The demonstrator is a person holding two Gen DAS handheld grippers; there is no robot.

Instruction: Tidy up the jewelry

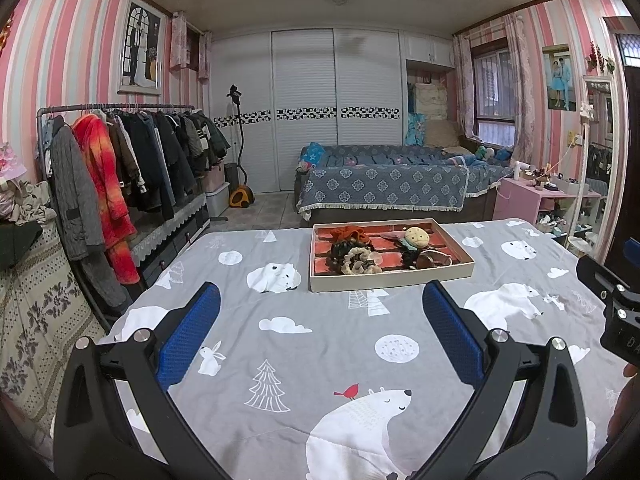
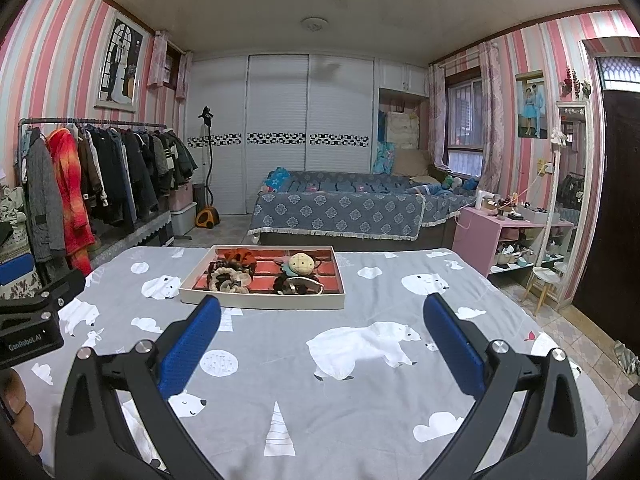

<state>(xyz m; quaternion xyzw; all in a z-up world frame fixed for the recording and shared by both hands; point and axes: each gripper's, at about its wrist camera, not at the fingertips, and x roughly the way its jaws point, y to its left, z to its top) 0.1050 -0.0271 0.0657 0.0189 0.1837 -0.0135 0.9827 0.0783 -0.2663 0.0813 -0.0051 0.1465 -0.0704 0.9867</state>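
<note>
A shallow cream tray (image 1: 390, 278) (image 2: 260, 299) with a red brick-pattern lining lies on the grey polar-bear bedspread (image 1: 320, 344) (image 2: 340, 380). In it sit several hair scrunchies (image 1: 354, 258) (image 2: 228, 278), an orange one (image 1: 352, 233) at the back, and a beige round plush accessory (image 1: 416, 237) (image 2: 301, 264). My left gripper (image 1: 321, 300) hovers open over the spread, short of the tray's near edge. My right gripper (image 2: 322, 312) is open too, just before the tray's near right corner. Neither holds anything. Each gripper's body shows at the edge of the other's view.
A loaded clothes rack (image 1: 120, 152) (image 2: 92, 168) stands at the left. Beyond the bed are a blue-covered sofa bed (image 1: 384, 184) (image 2: 340, 204), a garment steamer (image 1: 240, 196), white wardrobes, and a pink dresser (image 1: 532, 196) (image 2: 492, 232) with a mirror at the right.
</note>
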